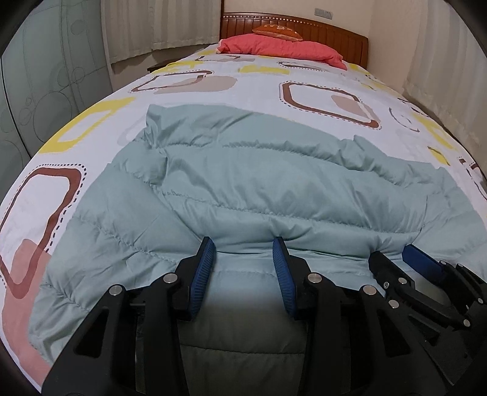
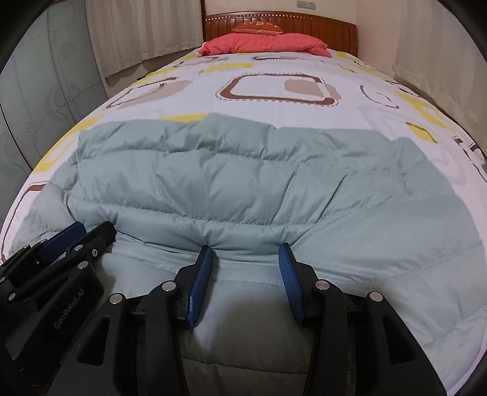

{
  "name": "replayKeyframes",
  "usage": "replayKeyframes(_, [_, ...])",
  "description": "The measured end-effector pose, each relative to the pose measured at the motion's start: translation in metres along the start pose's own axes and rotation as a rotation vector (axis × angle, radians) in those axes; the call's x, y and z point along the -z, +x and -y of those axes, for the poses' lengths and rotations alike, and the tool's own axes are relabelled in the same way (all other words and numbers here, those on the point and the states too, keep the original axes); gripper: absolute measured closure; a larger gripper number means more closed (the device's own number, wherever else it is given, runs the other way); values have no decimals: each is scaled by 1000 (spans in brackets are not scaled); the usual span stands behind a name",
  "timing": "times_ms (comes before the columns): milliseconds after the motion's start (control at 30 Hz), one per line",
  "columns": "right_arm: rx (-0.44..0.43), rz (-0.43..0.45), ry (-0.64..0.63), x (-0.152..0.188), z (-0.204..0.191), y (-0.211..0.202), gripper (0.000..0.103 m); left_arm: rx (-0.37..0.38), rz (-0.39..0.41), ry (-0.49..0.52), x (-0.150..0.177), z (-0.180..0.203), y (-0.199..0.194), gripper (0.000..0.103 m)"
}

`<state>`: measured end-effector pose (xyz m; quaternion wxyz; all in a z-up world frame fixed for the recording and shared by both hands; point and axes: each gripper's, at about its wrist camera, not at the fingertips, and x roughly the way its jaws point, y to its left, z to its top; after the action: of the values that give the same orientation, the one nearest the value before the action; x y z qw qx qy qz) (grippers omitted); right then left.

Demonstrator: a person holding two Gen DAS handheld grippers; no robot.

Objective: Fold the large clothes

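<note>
A pale green quilted down jacket (image 1: 243, 182) lies spread across the near end of the bed; it also shows in the right wrist view (image 2: 243, 182). My left gripper (image 1: 245, 243) is open, its blue pads pressing against a raised fold at the jacket's near edge. My right gripper (image 2: 245, 248) is open too, its tips touching the same near fold. The two grippers sit side by side: the right one shows at the right edge of the left wrist view (image 1: 395, 259), and the left one shows at the left edge of the right wrist view (image 2: 88, 231).
The bed has a white cover (image 1: 258, 88) printed with brown and yellow squares. A red pillow (image 1: 280, 48) and an orange cushion (image 1: 277, 30) lie by the wooden headboard (image 1: 334, 33). Curtains (image 1: 152, 27) and a wardrobe (image 1: 45, 76) stand on the left, a wall on the right.
</note>
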<state>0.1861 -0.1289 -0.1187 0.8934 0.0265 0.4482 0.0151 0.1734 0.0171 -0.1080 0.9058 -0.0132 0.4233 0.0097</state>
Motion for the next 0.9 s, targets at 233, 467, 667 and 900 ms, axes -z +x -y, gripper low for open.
replayKeyframes(233, [17, 10, -10, 5, -3, 5, 57, -7, 0, 4, 3, 2, 5, 63])
replayKeyframes(467, [23, 25, -16, 7, -5, 4, 58, 14, -13, -16, 1, -3, -1, 62])
replayKeyframes(667, [21, 33, -17, 7, -5, 2, 58, 28, 27, -158, -4, -47, -35, 43])
replayKeyframes(900, [17, 38, -13, 7, -4, 2, 58, 76, 11, -521, 6, -140, -42, 27])
